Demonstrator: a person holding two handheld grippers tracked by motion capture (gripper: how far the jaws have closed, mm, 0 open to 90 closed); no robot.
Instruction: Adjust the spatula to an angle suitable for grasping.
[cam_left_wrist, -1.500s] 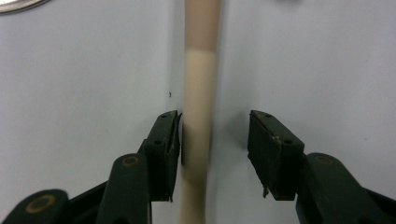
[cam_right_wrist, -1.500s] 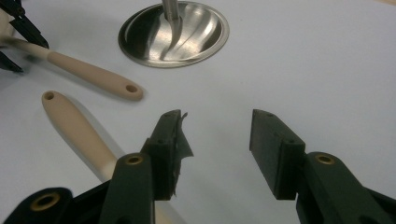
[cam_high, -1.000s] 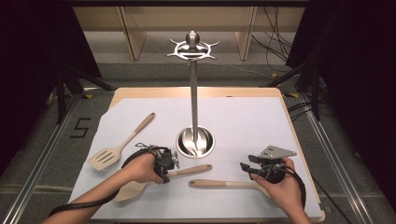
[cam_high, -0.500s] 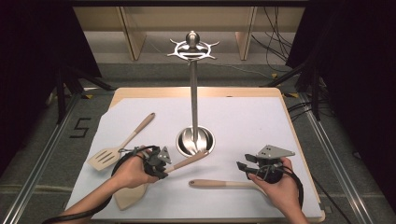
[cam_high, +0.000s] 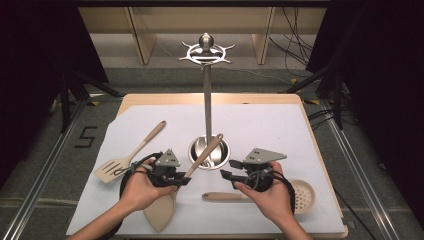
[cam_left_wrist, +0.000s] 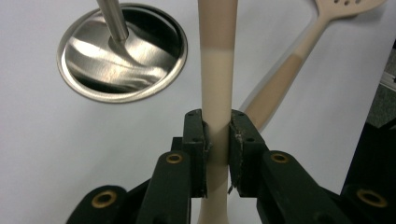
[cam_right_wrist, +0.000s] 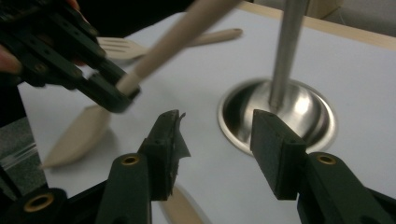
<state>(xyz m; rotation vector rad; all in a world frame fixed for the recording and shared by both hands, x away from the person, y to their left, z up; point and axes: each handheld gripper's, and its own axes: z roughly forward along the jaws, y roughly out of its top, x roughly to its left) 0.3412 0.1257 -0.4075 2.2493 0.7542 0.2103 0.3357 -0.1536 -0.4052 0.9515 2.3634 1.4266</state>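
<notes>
Left gripper (cam_high: 181, 180), lower left of frame: jaws clamped on spatula (cam_left_wrist: 215, 84) handle, blade low, long axis slanting up-right toward stand (cam_high: 206, 105) at centre. Right gripper (cam_right_wrist: 215, 135), lower right: jaws wide, empty, pointing at spatula handle

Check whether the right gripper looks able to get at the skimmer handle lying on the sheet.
Probably yes: the right gripper stands open and empty just above the skimmer handle, with nothing lying between them; the left gripper holds its wooden spatula off to the side.
</notes>
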